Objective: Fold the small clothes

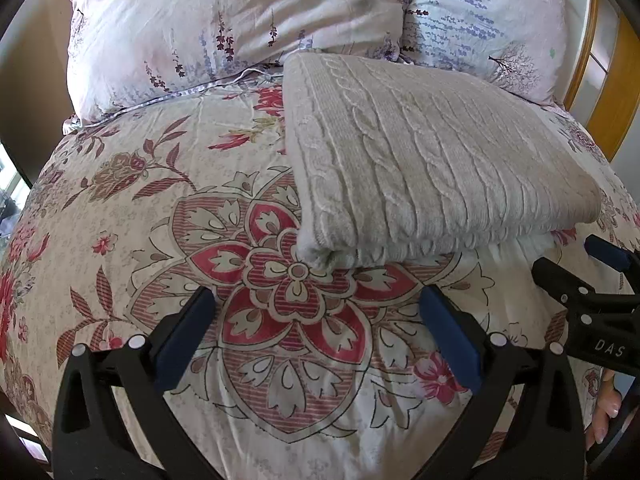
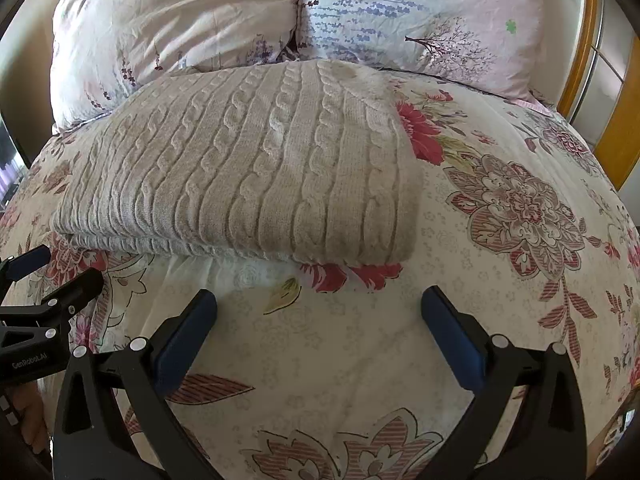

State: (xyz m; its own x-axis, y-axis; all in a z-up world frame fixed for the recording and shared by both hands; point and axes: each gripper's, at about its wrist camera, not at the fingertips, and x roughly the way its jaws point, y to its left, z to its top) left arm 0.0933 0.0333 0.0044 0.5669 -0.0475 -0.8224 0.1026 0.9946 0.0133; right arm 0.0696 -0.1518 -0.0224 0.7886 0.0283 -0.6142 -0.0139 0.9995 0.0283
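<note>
A cream cable-knit sweater (image 1: 420, 160) lies folded into a thick rectangle on the floral bedspread (image 1: 120, 208). It also shows in the right wrist view (image 2: 248, 176). My left gripper (image 1: 318, 300) is open and empty, just short of the sweater's near left corner. My right gripper (image 2: 319, 300) is open and empty, a little short of the sweater's near edge. The right gripper shows at the right edge of the left wrist view (image 1: 592, 264). The left gripper shows at the left edge of the right wrist view (image 2: 52, 272).
Two floral pillows (image 1: 224, 28) (image 1: 488, 20) stand behind the sweater at the head of the bed. A wooden frame (image 1: 616, 92) rises at the far right. The bedspread (image 2: 520, 240) spreads to the right of the sweater.
</note>
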